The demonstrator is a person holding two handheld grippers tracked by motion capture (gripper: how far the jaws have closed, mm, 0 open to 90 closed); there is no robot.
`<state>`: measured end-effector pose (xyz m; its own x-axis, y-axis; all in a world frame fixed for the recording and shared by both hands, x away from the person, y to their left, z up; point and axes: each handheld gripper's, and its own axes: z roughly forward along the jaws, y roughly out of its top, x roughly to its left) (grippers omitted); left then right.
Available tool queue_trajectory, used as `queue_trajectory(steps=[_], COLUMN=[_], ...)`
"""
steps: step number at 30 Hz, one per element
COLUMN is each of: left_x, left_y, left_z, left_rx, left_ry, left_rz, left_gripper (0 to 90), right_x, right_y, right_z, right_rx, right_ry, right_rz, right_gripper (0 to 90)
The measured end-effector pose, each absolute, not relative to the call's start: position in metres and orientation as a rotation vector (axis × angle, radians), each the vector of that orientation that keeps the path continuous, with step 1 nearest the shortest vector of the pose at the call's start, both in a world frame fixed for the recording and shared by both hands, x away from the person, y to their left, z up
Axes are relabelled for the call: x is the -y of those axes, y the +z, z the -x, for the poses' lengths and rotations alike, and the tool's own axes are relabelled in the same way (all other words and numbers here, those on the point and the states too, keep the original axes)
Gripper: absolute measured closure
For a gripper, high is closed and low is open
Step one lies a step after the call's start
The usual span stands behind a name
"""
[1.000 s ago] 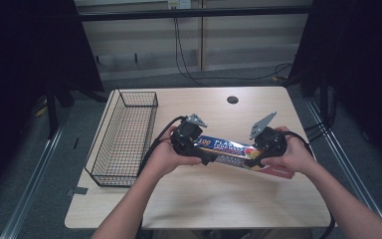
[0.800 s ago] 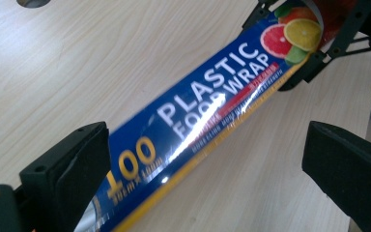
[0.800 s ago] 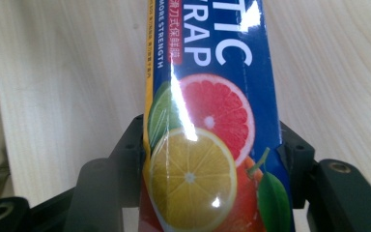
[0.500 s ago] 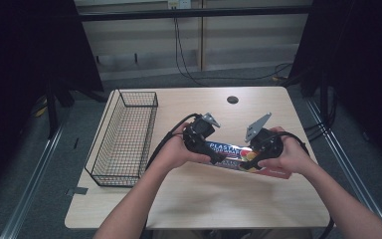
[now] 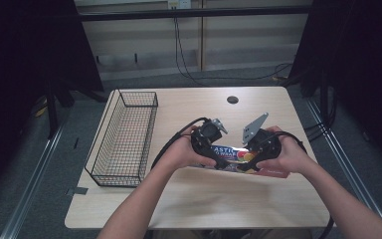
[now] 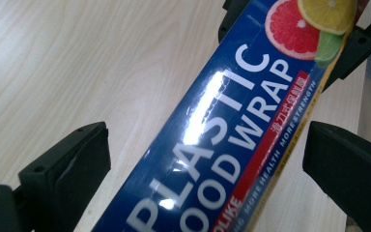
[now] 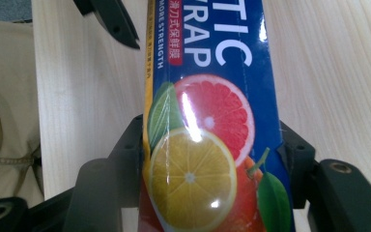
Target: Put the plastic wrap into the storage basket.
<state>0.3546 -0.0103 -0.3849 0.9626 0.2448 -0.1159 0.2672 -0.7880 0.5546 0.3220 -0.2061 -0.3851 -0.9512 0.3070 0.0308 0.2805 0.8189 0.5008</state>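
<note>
The box of plastic food wrap was held low over the middle of the counter, between the two tongs. Against the frame a second earlier, the left tongs had been slid inward along the box, and both hands had been drawn closer together. In the left gripper view the jaws stood wide apart, either side of the box with clear gaps, so no grip was held there. The right tongs were clamped across the fruit-printed end. The left was judged to be regripping, the box carried by the right alone. The wire basket stood well apart at the left. Whether the box rested on the counter could not be told; its ends were cut off in both gripper views.
</note>
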Motion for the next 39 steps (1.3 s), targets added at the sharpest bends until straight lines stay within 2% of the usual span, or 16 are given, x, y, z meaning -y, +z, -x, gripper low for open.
queue_trajectory(steps=[8, 12, 13, 14, 16, 17, 19, 21, 25, 27, 29, 33, 39], left_x=[0.016, 0.018, 0.019, 0.02, 0.023, 0.025, 0.027, 0.029, 0.033, 0.036, 0.037, 0.031, 0.02], left_y=[-0.39, -0.391, -0.392, -0.391, -0.391, -0.393, -0.392, -0.392, -0.39, -0.389, -0.389, -0.392, -0.389], left_z=[-0.351, -0.346, -0.345, -0.342, -0.34, -0.336, -0.334, -0.332, -0.329, -0.326, -0.326, -0.327, -0.333], left_rx=[-0.302, -0.287, -0.267, -0.246, -0.195, -0.24, -0.19, -0.213, -0.214, -0.243, -0.276, -0.36, -0.438], left_ry=[-0.066, -0.085, -0.093, -0.101, -0.108, -0.119, -0.121, -0.15, -0.13, -0.112, -0.115, -0.085, -0.081], left_rz=[-2.575, -2.581, -2.591, -2.599, -2.642, -2.632, -2.677, -2.679, -2.718, -2.725, -2.737, -2.768, -2.762], left_gripper=[7.9, 19.2, 19.2, 26.2, 30.3, 32.9, 35.7, 37.3, 39.1, 40.9, 42.2, 42.7, 42.8], right_x=[0.202, 0.201, 0.201, 0.202, 0.202, 0.203, 0.202, 0.204, 0.206, 0.208, 0.211, 0.219, 0.232], right_y=[-0.383, -0.384, -0.384, -0.384, -0.385, -0.386, -0.387, -0.388, -0.389, -0.39, -0.389, -0.389, -0.388], right_z=[-0.319, -0.32, -0.32, -0.32, -0.32, -0.321, -0.319, -0.319, -0.322, -0.325, -0.327, -0.327, -0.328], right_rx=[-2.965, -2.975, -2.975, -2.974, -2.985, -2.991, -3.007, -3.028, -3.051, -3.028, -3.005, -2.923, -2.854], right_ry=[0.802, 0.818, 0.818, 0.835, 0.841, 0.84, 0.82, 0.826, 0.837, 0.872, 0.848, 0.851, 0.892], right_rz=[-0.408, -0.369, -0.369, -0.337, -0.301, -0.27, -0.237, -0.207, -0.202, -0.207, -0.258, -0.386, -0.511], right_gripper=[42.7, 42.7, 42.7, 42.6, 42.5, 42.4, 42.2, 42.1, 39.8, 33.2, 18.3, 3.8, 2.5])
